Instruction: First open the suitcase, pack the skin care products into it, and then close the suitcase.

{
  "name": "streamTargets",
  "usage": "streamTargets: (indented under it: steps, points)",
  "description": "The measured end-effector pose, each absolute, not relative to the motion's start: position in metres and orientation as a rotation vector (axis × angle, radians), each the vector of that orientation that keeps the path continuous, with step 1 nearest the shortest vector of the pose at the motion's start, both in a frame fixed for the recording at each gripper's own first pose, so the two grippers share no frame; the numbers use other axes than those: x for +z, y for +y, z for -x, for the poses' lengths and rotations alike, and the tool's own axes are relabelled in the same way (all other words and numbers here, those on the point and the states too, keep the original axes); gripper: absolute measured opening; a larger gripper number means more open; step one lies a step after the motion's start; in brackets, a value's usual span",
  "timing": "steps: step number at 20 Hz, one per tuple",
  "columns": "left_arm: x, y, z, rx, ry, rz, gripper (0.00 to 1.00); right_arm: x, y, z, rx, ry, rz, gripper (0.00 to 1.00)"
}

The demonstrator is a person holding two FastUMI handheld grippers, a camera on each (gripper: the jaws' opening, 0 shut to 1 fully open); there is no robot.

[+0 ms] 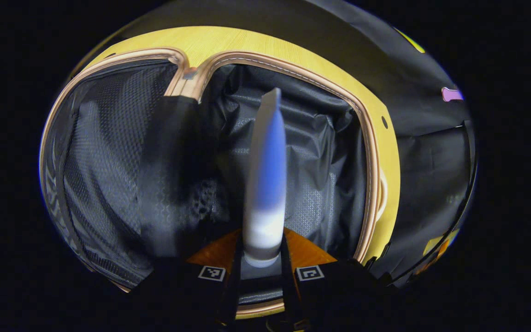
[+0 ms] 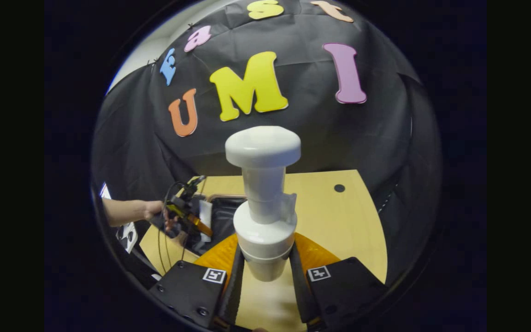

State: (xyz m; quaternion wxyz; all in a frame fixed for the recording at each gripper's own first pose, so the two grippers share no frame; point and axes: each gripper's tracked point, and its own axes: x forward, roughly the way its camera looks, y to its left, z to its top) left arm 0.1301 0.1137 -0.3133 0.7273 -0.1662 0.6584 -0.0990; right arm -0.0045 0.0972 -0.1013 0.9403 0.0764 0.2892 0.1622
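Left tool [image 1: 261, 272]: closed on the capped end of a white and blue tube [image 1: 268, 175], both fingers pressing its sides; the tube points forward over the open suitcase [image 1: 293, 152]. Suitcase: lies flat on a pale wooden table [image 1: 228, 41], two halves side by side, tan piped rims, dark lining, mesh panel on the left half. The tube is blurred and no writing on it can be read. Right tool [image 2: 265, 272]: closed on the lower body of a white pump bottle [image 2: 264, 203], held upright above the table [image 2: 330, 216], wide round cap on top; no label or brand is legible. In the right gripper view, farther off at left, a hand [image 2: 155, 212] holds the other tool [image 2: 198, 219] over the suitcase [image 2: 221, 216]. Square black-and-white marker tags sit on each tool's finger mounts.
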Motion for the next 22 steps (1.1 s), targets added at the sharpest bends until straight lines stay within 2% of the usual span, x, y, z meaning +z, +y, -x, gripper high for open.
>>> streamTargets:
  steps: [3,4,5,6,7,8,9,10,11,13,15,16,17,20,22]
  points:
    - [-0.320,0.116,-0.128,-0.145,1.523,0.320,0.41,-0.102,0.131,0.008,0.406,0.639,-0.149,0.46]
    - [-0.320,0.115,-0.128,-0.138,1.531,0.310,0.49,-0.103,0.146,0.006,0.437,0.654,-0.143,0.46]
    - [-0.320,0.114,-0.128,-0.143,1.529,0.307,0.43,-0.106,0.155,0.004,0.450,0.663,-0.122,0.47]
    - [-0.319,0.110,-0.128,-0.160,1.515,0.298,0.45,-0.109,0.164,0.000,0.462,0.668,-0.110,0.47]
    - [-0.311,0.107,-0.126,-0.172,1.487,0.295,0.58,-0.116,0.177,-0.005,0.481,0.690,-0.108,0.47]
    - [-0.299,0.108,-0.127,-0.162,1.456,0.277,0.63,-0.124,0.189,-0.007,0.500,0.709,-0.111,0.47]
    - [-0.288,0.112,-0.129,-0.157,1.403,0.250,0.69,-0.129,0.199,-0.009,0.517,0.727,-0.108,0.47]
    - [-0.275,0.117,-0.129,-0.149,1.347,0.222,0.82,-0.133,0.211,-0.013,0.541,0.741,-0.105,0.47]
    - [-0.256,0.123,-0.129,-0.147,1.269,0.213,0.77,-0.138,0.220,-0.017,0.556,0.748,-0.096,0.46]
    - [-0.204,0.138,-0.116,-0.162,1.061,0.228,0.78,-0.149,0.247,-0.032,0.596,0.791,-0.096,0.47]
    - [-0.156,0.140,-0.092,-0.234,0.869,0.236,0.78,-0.168,0.275,-0.041,0.635,0.872,-0.114,0.47]
    - [-0.140,0.148,-0.076,-0.214,0.821,0.219,0.81,-0.179,0.286,-0.048,0.640,0.916,-0.121,0.46]
    - [-0.119,0.159,-0.054,-0.190,0.763,0.202,0.97,-0.193,0.296,-0.055,0.641,0.959,-0.121,0.47]
    - [-0.095,0.174,-0.001,-0.114,0.647,0.169,0.97,-0.233,0.311,-0.074,0.606,1.123,-0.143,0.47]
    - [-0.100,0.181,0.033,-0.080,0.626,0.203,0.97,-0.261,0.317,-0.080,0.571,1.271,-0.189,0.47]
